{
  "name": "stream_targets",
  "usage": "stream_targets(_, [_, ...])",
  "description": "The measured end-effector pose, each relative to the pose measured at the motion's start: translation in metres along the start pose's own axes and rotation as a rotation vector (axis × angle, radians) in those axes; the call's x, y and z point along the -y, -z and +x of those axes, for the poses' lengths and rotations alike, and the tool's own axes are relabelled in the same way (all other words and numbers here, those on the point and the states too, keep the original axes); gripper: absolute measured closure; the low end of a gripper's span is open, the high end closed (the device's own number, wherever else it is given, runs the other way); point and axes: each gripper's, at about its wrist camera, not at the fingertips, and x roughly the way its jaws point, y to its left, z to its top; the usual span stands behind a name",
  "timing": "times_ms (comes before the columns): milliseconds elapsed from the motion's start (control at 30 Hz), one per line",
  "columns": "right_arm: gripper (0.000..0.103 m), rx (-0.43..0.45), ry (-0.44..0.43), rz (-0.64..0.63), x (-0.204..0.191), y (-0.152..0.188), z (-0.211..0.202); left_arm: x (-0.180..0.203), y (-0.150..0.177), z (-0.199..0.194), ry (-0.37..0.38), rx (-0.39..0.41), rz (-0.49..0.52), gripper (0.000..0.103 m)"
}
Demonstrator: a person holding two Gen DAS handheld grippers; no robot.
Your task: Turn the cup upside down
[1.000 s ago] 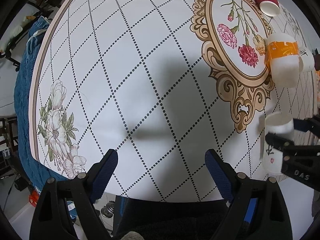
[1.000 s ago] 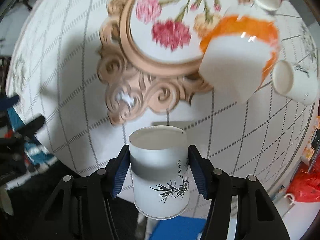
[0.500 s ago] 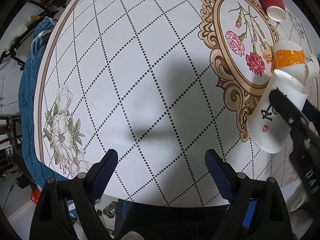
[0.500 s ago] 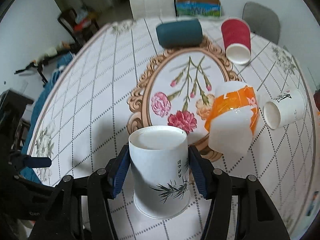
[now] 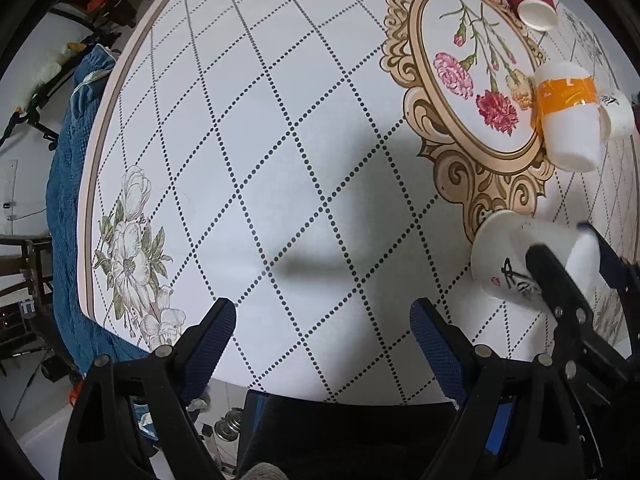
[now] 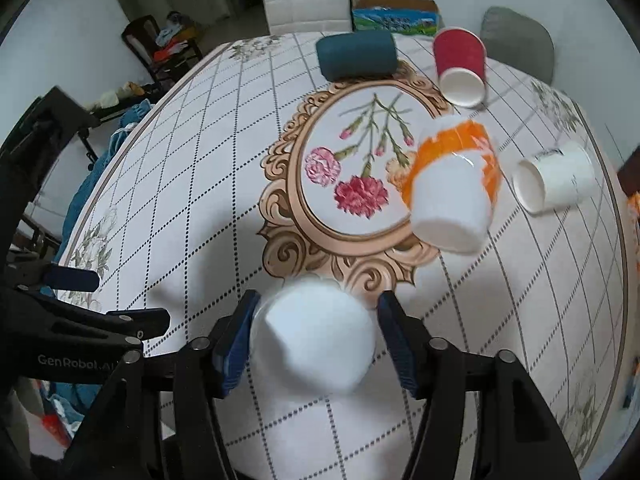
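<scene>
My right gripper [image 6: 316, 338] is shut on a white paper cup [image 6: 314, 340] with a black ink drawing, held just above the table's near edge. The cup is tilted well over and motion-blurred; only its blurred white surface faces the right wrist camera. In the left wrist view the same cup [image 5: 516, 258] lies tilted between the right gripper's fingers [image 5: 560, 292], its open mouth toward the left. My left gripper [image 5: 322, 340] is open and empty over the near table edge, left of the cup.
Round table with a checked floral cloth [image 6: 224, 168]. Lying on it: an orange-banded white cup [image 6: 452, 188], a small white cup [image 6: 554, 182], a red cup [image 6: 460, 66] and a dark teal cup [image 6: 356, 54]. Chairs stand beyond the far edge.
My right gripper has rotated the held cup from upright to steeply tilted over and moved it nearer the table's near edge. The left gripper has stayed open and nearly still.
</scene>
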Motion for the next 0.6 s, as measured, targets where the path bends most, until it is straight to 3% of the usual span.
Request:
stream_targets(33, [0.02,-0.008,0.0,0.019,0.003,0.001,-0.004,0.001,0.004,-0.005,-0.001,0.01,-0.009,0.014])
stream_targets(67, [0.016,-0.017,0.008,0.032,0.005,0.002,-0.008,0.001,0.007,-0.01,-0.002,0.024,-0.013,0.014])
stream_targets(200, [0.007,-0.04,0.059,0.086,0.015,0.007,-0.037,0.001,0.022,-0.039,-0.012,0.101,-0.023,0.014])
stream_targets(233, [0.007,-0.04,0.074,0.098,0.018,0.009,-0.047,0.001,0.025,-0.047,-0.01,0.118,-0.024,0.014])
stream_targets(300, [0.007,-0.041,0.115,0.118,0.022,0.012,-0.064,0.002,0.029,-0.063,-0.007,0.158,-0.023,0.004])
stream_targets(600, [0.004,0.055,0.246,0.182,0.026,0.024,-0.154,0.007,0.061,-0.131,0.013,0.335,0.034,0.004])
